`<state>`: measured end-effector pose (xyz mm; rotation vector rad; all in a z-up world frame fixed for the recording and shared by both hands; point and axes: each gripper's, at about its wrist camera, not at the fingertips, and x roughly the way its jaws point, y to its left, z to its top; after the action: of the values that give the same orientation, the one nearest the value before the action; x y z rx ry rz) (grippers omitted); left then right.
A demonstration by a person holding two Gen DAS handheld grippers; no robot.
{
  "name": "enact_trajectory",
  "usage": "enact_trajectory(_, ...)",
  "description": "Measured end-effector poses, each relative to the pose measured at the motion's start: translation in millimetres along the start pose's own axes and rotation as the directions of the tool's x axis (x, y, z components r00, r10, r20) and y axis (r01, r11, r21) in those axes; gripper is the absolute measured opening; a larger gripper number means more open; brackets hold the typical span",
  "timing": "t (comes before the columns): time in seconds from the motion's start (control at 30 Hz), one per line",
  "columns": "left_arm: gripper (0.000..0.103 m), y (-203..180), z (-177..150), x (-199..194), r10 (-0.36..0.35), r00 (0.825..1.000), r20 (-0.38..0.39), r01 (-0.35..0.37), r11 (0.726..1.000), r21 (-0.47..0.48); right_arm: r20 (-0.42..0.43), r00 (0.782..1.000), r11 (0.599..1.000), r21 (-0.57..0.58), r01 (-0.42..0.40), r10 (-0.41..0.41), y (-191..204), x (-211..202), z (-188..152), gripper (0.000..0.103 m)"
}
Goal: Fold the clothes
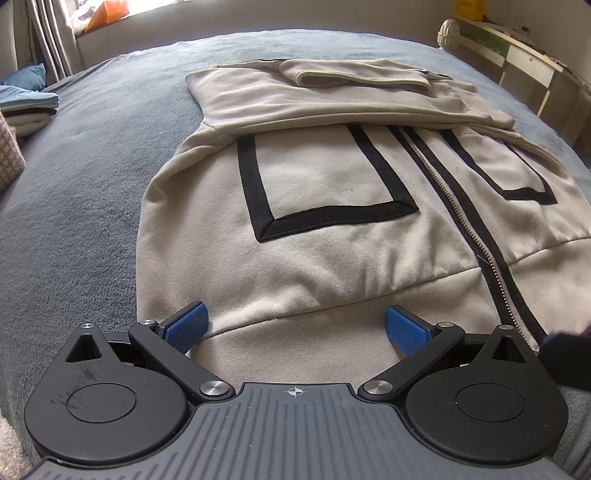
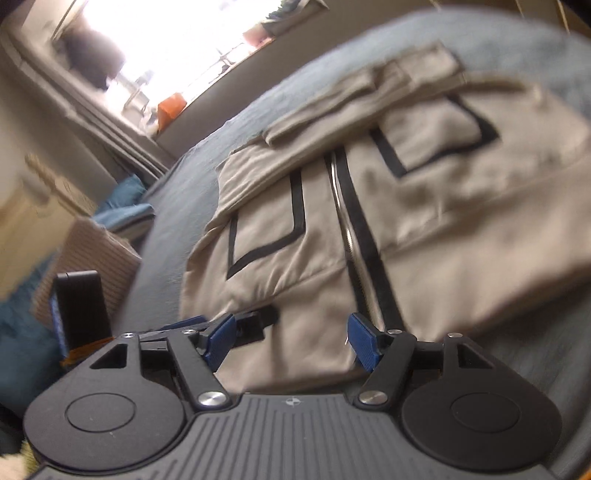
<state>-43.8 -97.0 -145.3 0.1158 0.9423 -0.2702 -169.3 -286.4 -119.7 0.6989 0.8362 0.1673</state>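
A beige zip-up jacket [image 1: 332, 177] with black pocket trim lies front up on the blue-grey bed cover [image 1: 81, 192]. Its sleeves [image 1: 332, 85] are folded across the chest at the far end. My left gripper [image 1: 295, 326] is open, its blue pads [image 1: 186, 326] spread over the left part of the hem. In the tilted, blurred right wrist view the same jacket [image 2: 443, 221] fills the middle. My right gripper [image 2: 291, 339] is open at the hem just left of the zipper [image 2: 351, 236], and nothing is clamped. A dark corner of it shows in the left wrist view.
A stack of folded clothes [image 1: 26, 107] and a blue pillow [image 1: 26, 75] sit at the bed's far left. A patterned box or cushion [image 2: 88, 258] is beside the bed. A wooden shelf [image 1: 524, 55] runs along the right, and a bright window sill [image 1: 110, 14] lies beyond.
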Motion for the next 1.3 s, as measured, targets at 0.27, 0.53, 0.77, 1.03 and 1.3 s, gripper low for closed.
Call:
enact_trajectory(0.27, 0.103, 0.2, -0.8, 0.0, 0.0, 1.0, 0.005, 0.0, 1.0, 0.003, 0.131, 0.976, 0.972, -0.135, 0.192, -0.174, 15.4, -22.6, -5.9, 0.069)
enact_trajectory(0.53, 0.103, 0.1, -1.2, 0.1, 0.002, 1.0, 0.01, -0.002, 1.0, 0.004, 0.461, 0.872, 0.802, -0.451, 0.392, -0.166, 72.8, -56.0, 1.0, 0.078)
enact_trajectory(0.77, 0.103, 1.4, -1.9, -0.4, 0.0, 1.0, 0.013, 0.0, 1.0, 0.005, 0.485, 0.872, 0.911, -0.384, 0.15, 0.061, 75.5, -68.1, 28.6, 0.092)
enact_trajectory(1.03, 0.103, 1.7, -2.3, -0.6, 0.0, 1.0, 0.014, 0.0, 1.0, 0.004, 0.563, 0.822, 0.918, -0.366, 0.151, 0.089, 83.0, -83.9, 40.9, 0.094)
enact_trajectory(1.3, 0.103, 1.6, -2.0, -0.6, -0.001, 1.0, 0.015, 0.001, 1.0, 0.005, 0.539, 0.834, 0.899, -0.414, 0.141, 0.118, 91.4, -84.6, 43.6, 0.1)
